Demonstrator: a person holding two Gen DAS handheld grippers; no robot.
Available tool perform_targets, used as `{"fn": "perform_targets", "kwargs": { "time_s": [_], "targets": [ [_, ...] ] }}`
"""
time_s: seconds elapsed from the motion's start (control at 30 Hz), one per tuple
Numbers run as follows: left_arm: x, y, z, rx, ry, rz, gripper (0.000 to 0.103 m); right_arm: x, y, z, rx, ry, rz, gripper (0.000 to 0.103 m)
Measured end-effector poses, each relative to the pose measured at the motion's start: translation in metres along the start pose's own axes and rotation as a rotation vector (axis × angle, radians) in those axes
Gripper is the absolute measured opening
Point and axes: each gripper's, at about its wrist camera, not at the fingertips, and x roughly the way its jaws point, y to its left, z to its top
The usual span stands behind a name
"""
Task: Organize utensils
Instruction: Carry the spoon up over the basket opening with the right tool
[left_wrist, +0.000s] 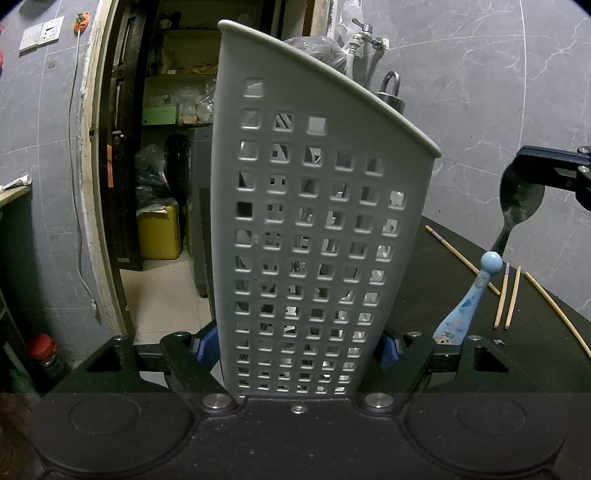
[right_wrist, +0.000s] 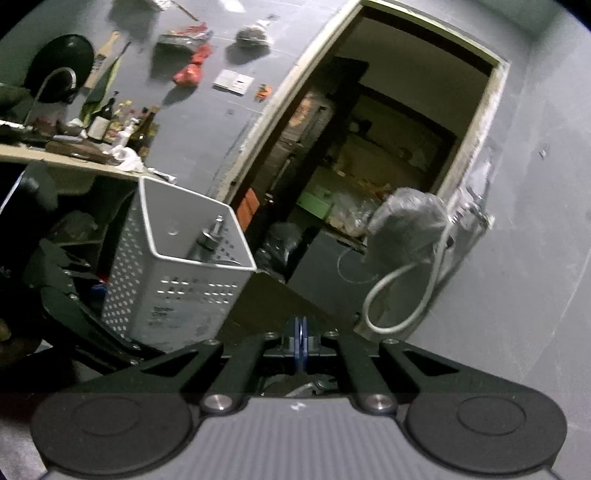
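My left gripper (left_wrist: 297, 350) is shut on a tall grey perforated utensil holder (left_wrist: 314, 221), its blue pads (left_wrist: 207, 347) pressing both sides near the base. A dark looped handle (left_wrist: 391, 88) sticks out over the holder's rim. At the right edge my right gripper (left_wrist: 517, 166) is shut on the dark bowl of a spoon (left_wrist: 521, 199), which hangs down. Its thin neck meets a light-blue patterned handle (left_wrist: 465, 306) with a ball end. In the right wrist view that gripper (right_wrist: 301, 343) has its pads together, and the holder (right_wrist: 177, 280) stands to the left with a utensil (right_wrist: 208, 236) inside.
Several wooden chopsticks (left_wrist: 508, 299) lie on the black table (left_wrist: 443, 240) to the right of the holder. A tap with a hose (right_wrist: 406, 280) and a plastic bag (right_wrist: 406, 218) hang on the grey wall. An open doorway (left_wrist: 166, 147) is behind, and a cluttered shelf (right_wrist: 74, 147) to the left.
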Motion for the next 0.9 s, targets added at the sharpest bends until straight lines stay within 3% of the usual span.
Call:
{"fn": "perform_targets", "kwargs": {
  "time_s": [0.9],
  "targets": [
    [0.0007, 0.0005, -0.0003, 0.000, 0.000, -0.001, 0.080, 0.0028, 0.0008, -0.0090, 0.063, -0.021, -0.006, 0.003]
  ]
}}
